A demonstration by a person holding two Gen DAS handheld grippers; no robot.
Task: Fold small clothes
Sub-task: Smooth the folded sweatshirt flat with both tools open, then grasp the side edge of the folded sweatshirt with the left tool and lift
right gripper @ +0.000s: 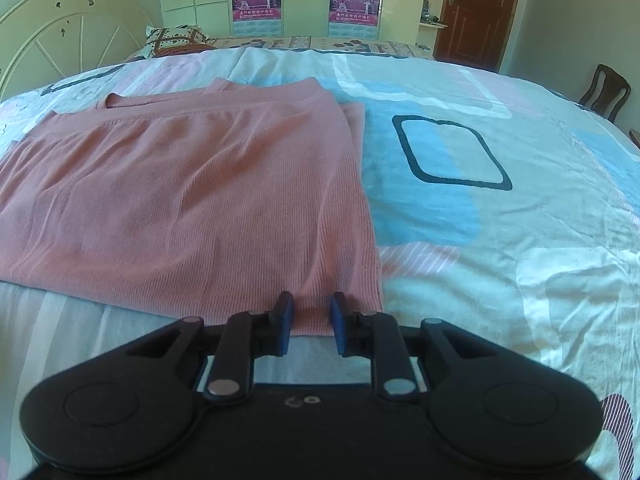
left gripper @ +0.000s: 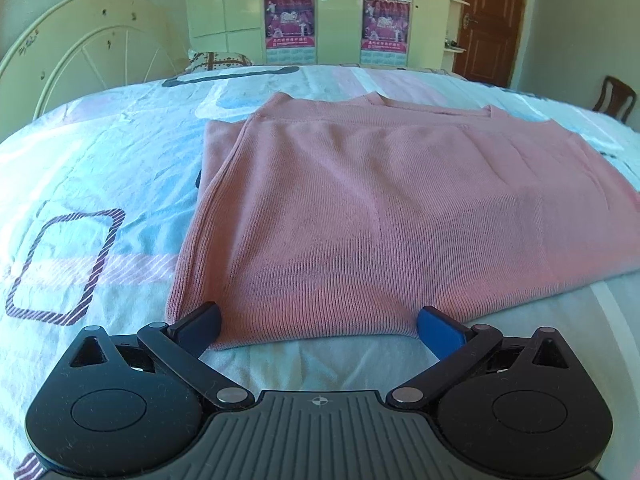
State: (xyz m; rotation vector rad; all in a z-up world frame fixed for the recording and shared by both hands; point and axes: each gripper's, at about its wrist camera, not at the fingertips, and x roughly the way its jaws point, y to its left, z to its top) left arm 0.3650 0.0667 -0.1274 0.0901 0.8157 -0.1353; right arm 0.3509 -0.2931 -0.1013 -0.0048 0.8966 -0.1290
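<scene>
The left gripper (left gripper: 318, 328) is spread wide at the near-left hem of the pink knit top (left gripper: 360, 216), clasping nothing; the right gripper (right gripper: 310, 326) stands narrowly parted at its near-right corner; the top lies folded flat on the patterned bedsheet (right gripper: 500, 200); a wardrobe (left gripper: 336, 8) stands far.

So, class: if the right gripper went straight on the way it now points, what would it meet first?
The right gripper, jaws partly open, would meet the near hem of the pink top lying on the bed; its fingertips look almost at that edge already.
</scene>
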